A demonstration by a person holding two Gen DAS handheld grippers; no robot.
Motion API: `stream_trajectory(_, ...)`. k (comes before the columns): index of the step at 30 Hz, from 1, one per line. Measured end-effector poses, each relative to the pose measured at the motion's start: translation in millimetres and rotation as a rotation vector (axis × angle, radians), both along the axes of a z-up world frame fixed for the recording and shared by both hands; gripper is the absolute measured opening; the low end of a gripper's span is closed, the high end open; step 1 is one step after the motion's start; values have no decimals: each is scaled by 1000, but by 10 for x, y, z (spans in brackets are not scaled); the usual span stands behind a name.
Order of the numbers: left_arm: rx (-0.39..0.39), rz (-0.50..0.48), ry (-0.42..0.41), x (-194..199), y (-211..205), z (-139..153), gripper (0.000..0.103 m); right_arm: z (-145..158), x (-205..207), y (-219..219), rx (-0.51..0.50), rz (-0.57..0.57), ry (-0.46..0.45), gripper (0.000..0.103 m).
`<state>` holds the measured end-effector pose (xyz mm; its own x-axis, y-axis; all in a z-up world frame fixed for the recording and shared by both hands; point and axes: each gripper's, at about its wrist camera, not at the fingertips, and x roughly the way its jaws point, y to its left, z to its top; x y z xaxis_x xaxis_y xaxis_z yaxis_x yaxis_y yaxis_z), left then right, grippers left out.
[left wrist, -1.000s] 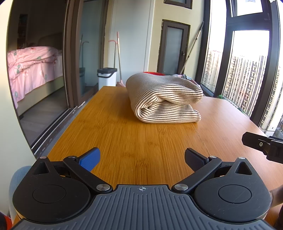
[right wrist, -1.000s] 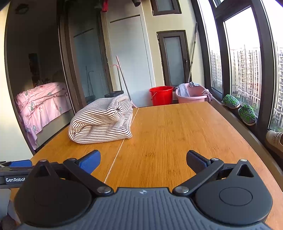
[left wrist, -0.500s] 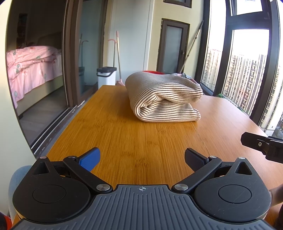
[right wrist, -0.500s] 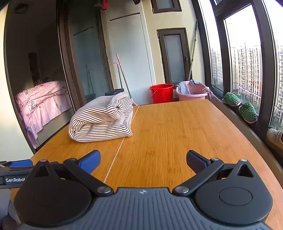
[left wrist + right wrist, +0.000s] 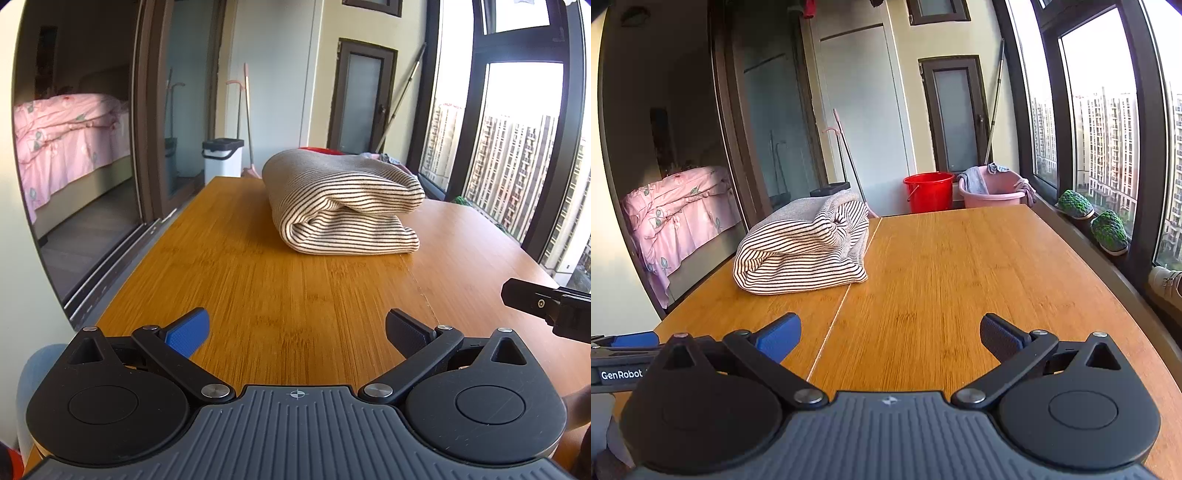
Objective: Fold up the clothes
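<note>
A folded striped garment point(image 5: 341, 205) lies in a thick bundle on the wooden table point(image 5: 258, 288), toward the far end. In the right wrist view the same striped bundle point(image 5: 803, 251) sits left of the table's centre seam. My left gripper point(image 5: 297, 330) is open, held low over the near end of the table, well short of the garment, with nothing between its fingers. My right gripper point(image 5: 890, 332) is open too, also empty and at the near end. The right gripper's finger point(image 5: 546, 308) shows at the right edge of the left wrist view.
Beyond the table's far end stand a red bucket point(image 5: 928, 191), a pink basin point(image 5: 991, 186) with cloths and a white bin point(image 5: 222, 159). Windows run along the right side, with green slippers point(image 5: 1108, 230) on the sill. A glass door on the left shows a pink bed point(image 5: 70, 136).
Both grippers have drifted very slightly; the garment sits a touch lower in the right wrist view. Nothing was grasped or released.
</note>
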<state>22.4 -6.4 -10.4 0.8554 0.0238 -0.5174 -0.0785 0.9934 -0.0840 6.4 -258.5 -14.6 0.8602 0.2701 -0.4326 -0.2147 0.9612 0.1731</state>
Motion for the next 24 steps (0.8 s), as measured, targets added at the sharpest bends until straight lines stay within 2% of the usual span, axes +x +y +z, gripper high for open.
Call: stream_trajectory(24, -5, 5, 20, 18, 14, -1, 103, -5, 18, 22, 7, -6, 3, 103)
